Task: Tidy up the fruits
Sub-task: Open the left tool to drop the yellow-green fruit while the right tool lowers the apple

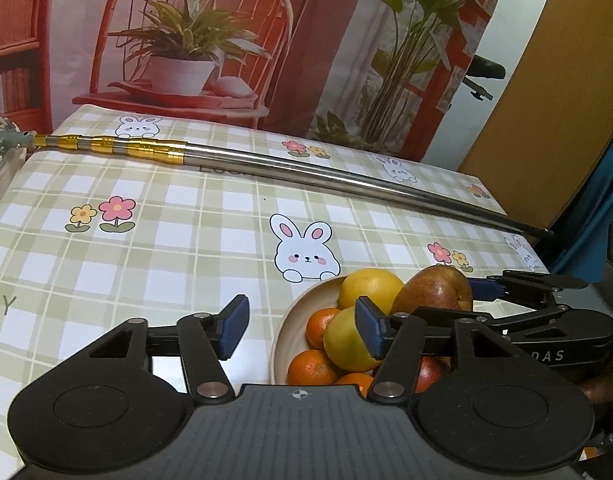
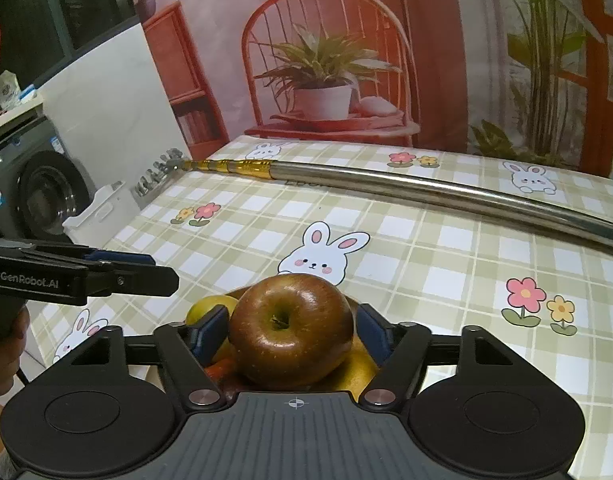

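Your right hand-held gripper (image 2: pixel 290 334) is clenched on the brown apple (image 2: pixel 291 328), held just above the bowl (image 1: pixel 284 336). Your left hand-held gripper (image 1: pixel 302 326) is spread wide and carries nothing. The bowl already holds oranges (image 1: pixel 312 368) and yellow fruit (image 1: pixel 369 289), so you look nearly finished. The desk wears a checked bunny tablecloth (image 1: pixel 166 220), with a metal pole (image 1: pixel 306 172) lying across it.
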Demonstrator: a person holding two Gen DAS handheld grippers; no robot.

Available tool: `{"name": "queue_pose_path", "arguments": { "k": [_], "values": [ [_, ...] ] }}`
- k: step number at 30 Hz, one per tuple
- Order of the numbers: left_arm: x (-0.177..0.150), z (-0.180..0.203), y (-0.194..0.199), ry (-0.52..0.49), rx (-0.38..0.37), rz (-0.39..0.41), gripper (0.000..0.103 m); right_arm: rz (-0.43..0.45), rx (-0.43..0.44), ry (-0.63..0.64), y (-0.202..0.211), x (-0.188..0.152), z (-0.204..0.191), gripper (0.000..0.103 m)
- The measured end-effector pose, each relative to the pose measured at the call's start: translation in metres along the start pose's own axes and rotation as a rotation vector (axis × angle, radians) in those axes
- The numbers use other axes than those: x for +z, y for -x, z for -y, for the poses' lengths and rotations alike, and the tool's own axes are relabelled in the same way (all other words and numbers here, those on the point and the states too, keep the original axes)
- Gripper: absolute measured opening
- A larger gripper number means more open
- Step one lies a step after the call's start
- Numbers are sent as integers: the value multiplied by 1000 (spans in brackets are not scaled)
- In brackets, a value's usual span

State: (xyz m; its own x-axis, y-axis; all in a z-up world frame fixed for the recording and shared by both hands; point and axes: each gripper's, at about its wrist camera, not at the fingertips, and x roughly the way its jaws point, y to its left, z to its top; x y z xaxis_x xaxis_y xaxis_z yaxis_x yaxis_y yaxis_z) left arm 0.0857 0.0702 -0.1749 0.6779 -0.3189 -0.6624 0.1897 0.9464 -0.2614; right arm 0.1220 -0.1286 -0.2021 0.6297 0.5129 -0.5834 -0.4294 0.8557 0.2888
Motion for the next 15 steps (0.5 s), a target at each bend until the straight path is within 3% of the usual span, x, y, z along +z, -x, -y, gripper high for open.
{"name": "queue_pose_path", "arguments": {
  "k": [7, 15],
  "values": [
    [1, 3, 4, -11, 19, 4, 66, 12, -15, -5, 7, 2, 0, 73],
    [4, 11, 22, -36, 57, 46, 70, 52, -53, -21, 29, 6, 3, 89]
  ]
}}
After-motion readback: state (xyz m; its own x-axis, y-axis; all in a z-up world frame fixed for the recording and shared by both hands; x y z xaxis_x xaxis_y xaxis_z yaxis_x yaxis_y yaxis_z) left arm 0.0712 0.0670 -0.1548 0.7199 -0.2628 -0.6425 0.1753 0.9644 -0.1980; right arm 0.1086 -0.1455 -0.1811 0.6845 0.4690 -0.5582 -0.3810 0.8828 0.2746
